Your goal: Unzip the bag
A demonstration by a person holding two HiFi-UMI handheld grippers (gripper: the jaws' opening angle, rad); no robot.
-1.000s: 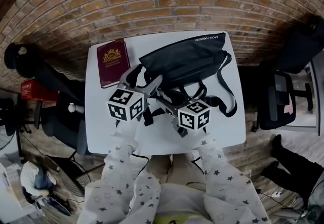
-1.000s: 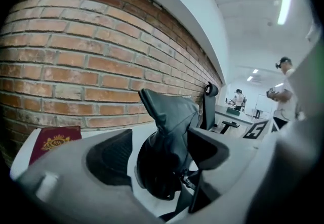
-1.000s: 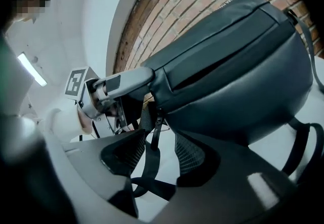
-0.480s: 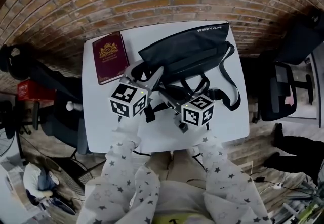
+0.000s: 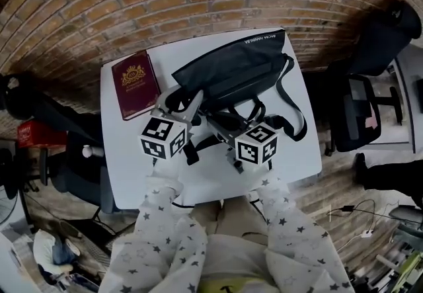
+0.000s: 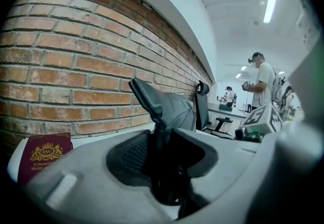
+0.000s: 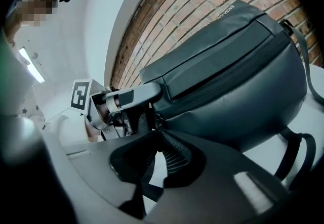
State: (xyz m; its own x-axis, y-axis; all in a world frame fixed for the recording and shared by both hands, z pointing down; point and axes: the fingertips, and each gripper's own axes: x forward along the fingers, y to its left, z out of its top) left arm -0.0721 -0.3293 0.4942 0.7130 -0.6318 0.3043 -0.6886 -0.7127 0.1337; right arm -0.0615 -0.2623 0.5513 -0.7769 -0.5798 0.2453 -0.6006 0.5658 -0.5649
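Observation:
A black bag [image 5: 231,73] lies across the far half of the white table [image 5: 132,166]. My left gripper [image 5: 193,101] is at the bag's near left end. In the left gripper view its jaws are closing, and the pads [image 6: 132,153] press on an upright black fold of the bag [image 6: 167,106]. My right gripper [image 5: 213,125] sits just to its right. Its jaws are closing too, and the tips [image 7: 156,134] meet on a small black zip pull at the bag's [image 7: 233,81] seam. The pull itself is mostly hidden.
A dark red booklet [image 5: 135,83] with a gold crest lies at the table's far left, close to the brick wall. The bag's straps [image 5: 291,106] trail toward the right edge. An office chair [image 5: 353,113] stands to the right. A person [image 6: 263,81] stands far off.
Both pairs of jaws have narrowed at the bag's near edge. The grippers have edged slightly forward, and the head view has shifted a little.

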